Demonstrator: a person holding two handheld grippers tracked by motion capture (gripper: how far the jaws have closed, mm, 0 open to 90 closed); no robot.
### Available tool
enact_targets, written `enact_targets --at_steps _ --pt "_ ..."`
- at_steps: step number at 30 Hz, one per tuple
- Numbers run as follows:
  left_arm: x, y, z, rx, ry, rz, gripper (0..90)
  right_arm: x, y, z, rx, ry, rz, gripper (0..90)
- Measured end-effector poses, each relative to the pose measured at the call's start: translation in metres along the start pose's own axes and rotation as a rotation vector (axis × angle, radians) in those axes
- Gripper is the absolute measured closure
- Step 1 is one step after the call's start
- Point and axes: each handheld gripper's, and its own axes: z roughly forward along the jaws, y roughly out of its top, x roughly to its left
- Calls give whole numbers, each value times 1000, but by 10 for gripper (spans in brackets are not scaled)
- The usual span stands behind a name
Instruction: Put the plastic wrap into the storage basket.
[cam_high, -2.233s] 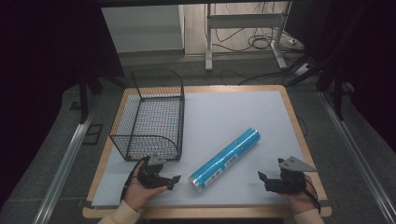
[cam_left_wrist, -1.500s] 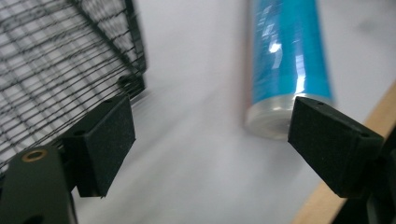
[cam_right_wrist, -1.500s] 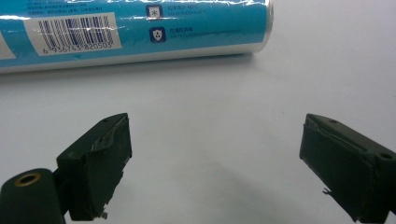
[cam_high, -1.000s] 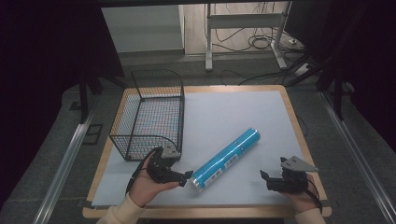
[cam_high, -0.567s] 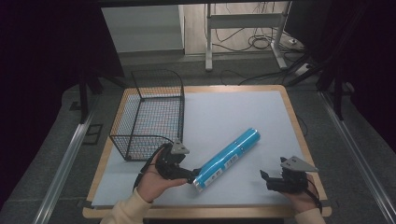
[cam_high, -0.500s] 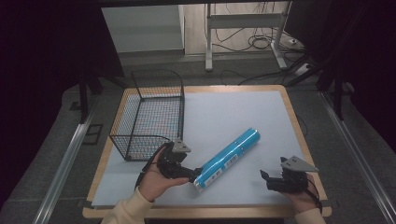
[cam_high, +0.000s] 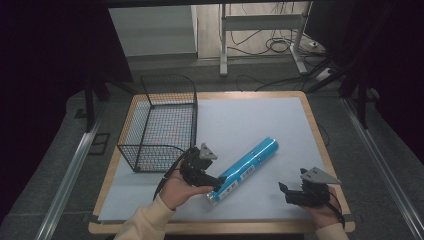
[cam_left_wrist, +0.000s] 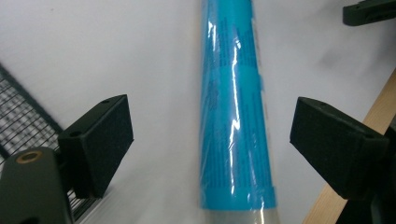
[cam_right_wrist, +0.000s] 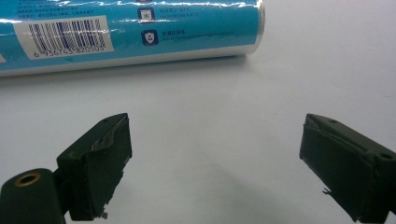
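Observation:
A long blue plastic-wrapped tube (cam_high: 246, 167) lies diagonally on the white sheet, its near end toward the person's left hand. My left gripper (cam_high: 214, 183) is open at that near end. In the left gripper view the tube (cam_left_wrist: 233, 116) runs up between the two spread jaws, with gaps on both sides of my left gripper (cam_left_wrist: 215, 137). My right gripper (cam_high: 289, 193) rests open on the sheet at the front right, apart from the tube. In the right gripper view the tube's barcode end (cam_right_wrist: 130, 32) lies beyond my right gripper (cam_right_wrist: 215, 158), which holds nothing.
A black wire basket (cam_high: 161, 125) stands on the left part of the table, just behind the left hand; its mesh (cam_left_wrist: 21, 116) shows at the left. The wooden table edge (cam_high: 220, 230) runs along the front. The other gripper (cam_left_wrist: 369, 11) shows far off.
The left hand has slid its gripper rightward from beside the basket to the tube's near end, so the jaws now straddle it. The right gripper and the tube have stayed put.

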Motion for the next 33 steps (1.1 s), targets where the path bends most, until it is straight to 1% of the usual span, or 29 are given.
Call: enact_targets --at_steps 4,6,7,9,10,12,18,19,23,25,27,29,31,33 --pt "-2 6 5 9 2 5 128 0 0 0 0 -1 2 95" --pt "-5 12 9 17 4 18 125 0 0 -1 -1 -4 1 95" --pt "-5 12 9 17 4 18 120 0 0 0 -2 -8 -3 95" --pt "-9 16 13 21 21 24 116 -1 0 0 -3 -7 -3 94" --pt "-10 18 15 27 21 29 116 -1 0 0 -3 -7 -3 94" --pt "-14 24 21 37 9 37 115 -2 0 0 -5 -8 2 94" --pt "-15 33 30 53 9 43 116 -1 0 0 -2 -6 2 95" --pt "-15 37 33 56 7 44 118 -1 0 0 -1 -5 3 95" --pt "-15 41 38 69 4 49 118 -1 0 0 -1 -5 2 95" --pt "-16 44 42 80 -9 46 116 -1 0 0 0 -6 0 94" --pt "-17 46 46 88 -35 45 106 -1 0 0 1 -5 3 95" --pt "-19 48 50 94 -32 55 106 -1 0 0 1 -5 3 95" --pt "-20 49 54 102 -38 61 106 -1 0 1 1 -6 -2 95" --pt "-21 51 58 108 -39 60 106 -1 0 1 2 -4 -1 95"
